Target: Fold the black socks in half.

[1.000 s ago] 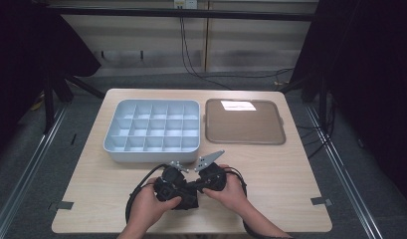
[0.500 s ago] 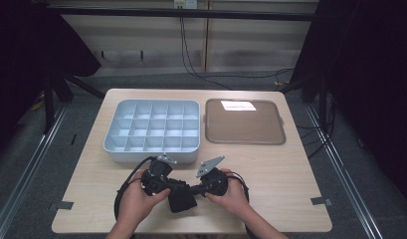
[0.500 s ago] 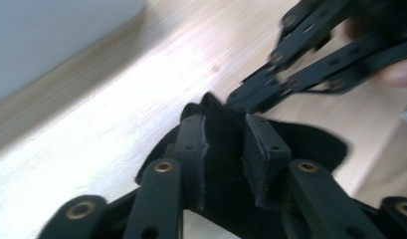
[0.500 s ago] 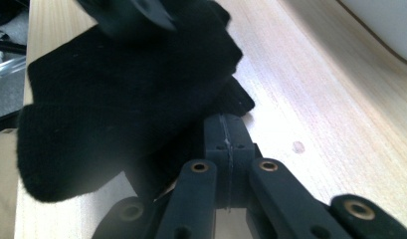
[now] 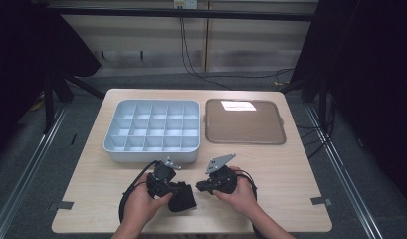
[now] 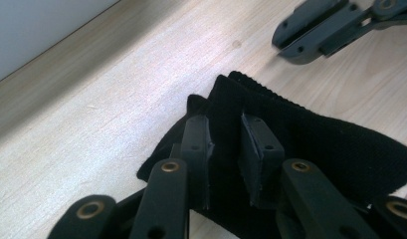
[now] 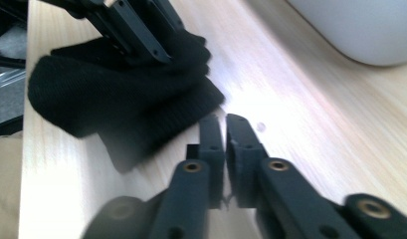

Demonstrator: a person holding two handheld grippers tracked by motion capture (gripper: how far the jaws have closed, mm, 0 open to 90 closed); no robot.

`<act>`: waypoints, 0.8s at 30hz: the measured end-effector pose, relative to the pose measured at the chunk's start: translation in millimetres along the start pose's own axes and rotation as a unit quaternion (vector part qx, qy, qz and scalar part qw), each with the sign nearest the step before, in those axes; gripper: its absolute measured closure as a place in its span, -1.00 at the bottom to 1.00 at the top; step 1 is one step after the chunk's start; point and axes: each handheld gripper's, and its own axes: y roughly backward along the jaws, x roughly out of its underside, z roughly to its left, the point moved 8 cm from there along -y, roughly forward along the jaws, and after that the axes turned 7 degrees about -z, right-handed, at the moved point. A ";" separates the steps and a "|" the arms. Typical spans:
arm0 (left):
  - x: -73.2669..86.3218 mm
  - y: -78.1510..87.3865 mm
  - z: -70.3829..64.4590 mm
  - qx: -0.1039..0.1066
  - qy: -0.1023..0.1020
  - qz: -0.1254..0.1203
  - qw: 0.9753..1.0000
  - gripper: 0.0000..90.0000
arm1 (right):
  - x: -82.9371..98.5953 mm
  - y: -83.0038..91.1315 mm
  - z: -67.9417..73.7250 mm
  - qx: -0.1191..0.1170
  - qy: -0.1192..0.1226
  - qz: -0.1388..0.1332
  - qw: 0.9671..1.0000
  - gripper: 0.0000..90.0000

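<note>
High view: a black knit cloth [image 5: 181,195] lies on the wooden table [image 5: 290,174], on the person's side of the pale blue compartment tray [image 5: 152,130] and well apart from it. The left gripper [image 5: 166,185] sits on the cloth's near-left edge. The right gripper [image 5: 203,187] is just beside the cloth, its tips pointing at it. A brown flat tray [image 5: 244,122] lies to the right of the compartment tray.

Left gripper view: the left gripper [image 6: 226,144] has a ridge of the cloth [image 6: 310,144] pinched between its jaws, the pads pressing the fabric from both sides. The hold looks shallow, so it is best kept firm and low while the cloth is moved.

Right gripper view: the right gripper [image 7: 224,137] has its jaws drawn together with nothing between them, just short of the cloth [image 7: 126,94]. To do this step well, I judge that it should part its jaws before reaching the free corner, then take a deep bite opposite the left gripper's hold, so that the fabric spreads instead of bunching.
</note>
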 end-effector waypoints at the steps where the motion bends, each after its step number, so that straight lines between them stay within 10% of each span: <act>1: -0.5 1.4 0.3 -0.002 0.008 0.000 1.000 0.62 | 1.3 1.8 -1.0 0.003 -0.001 0.000 1.000 0.86; 24: 1.1 2.1 2.0 -0.011 0.016 0.013 1.000 -0.16 | 36.6 39.6 -46.5 0.096 -0.021 -0.004 0.995 -0.21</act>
